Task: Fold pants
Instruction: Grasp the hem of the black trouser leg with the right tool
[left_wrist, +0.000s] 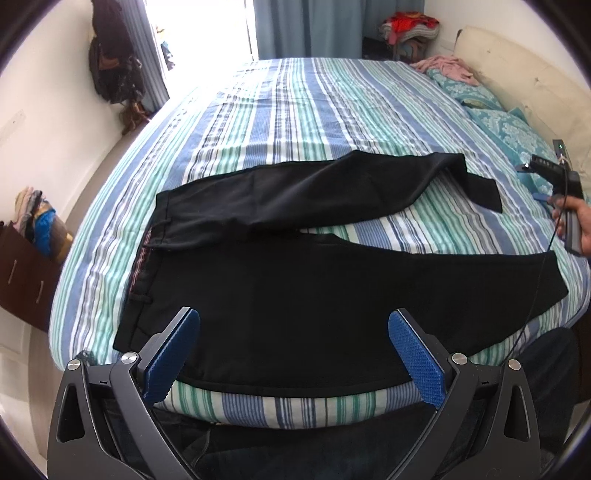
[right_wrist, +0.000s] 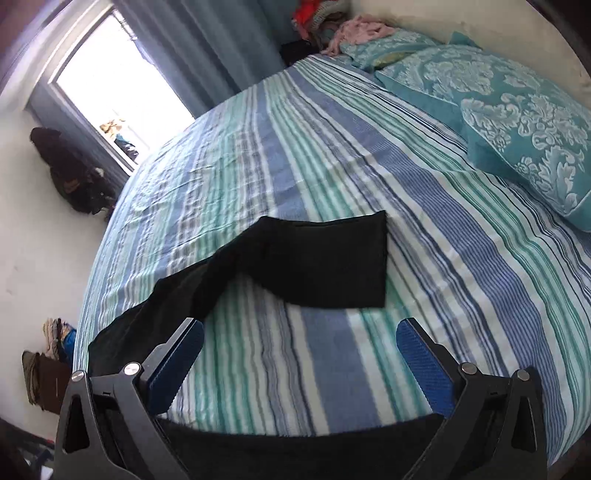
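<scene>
Striped bed (left_wrist: 295, 110) carries black pants (left_wrist: 314, 295), legs splayed, waistband toward bed's left edge. Left gripper (left_wrist: 293, 354) and right gripper (right_wrist: 300, 363) both spread wide, empty. Fabric looks soft, light, floppy; likely best pinched at far-leg cuff (right_wrist: 347, 262).

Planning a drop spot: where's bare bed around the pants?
Free: striped bedspread beyond the black pants toward the curtains, and the wedge between the two legs. Crowded: pillows at the headboard side.

Striped bed (left_wrist: 295, 110), teal pillows (right_wrist: 517, 122), white walls (left_wrist: 48, 92), bright curtained window (right_wrist: 122, 85), brown drawers (left_wrist: 22, 273).
</scene>
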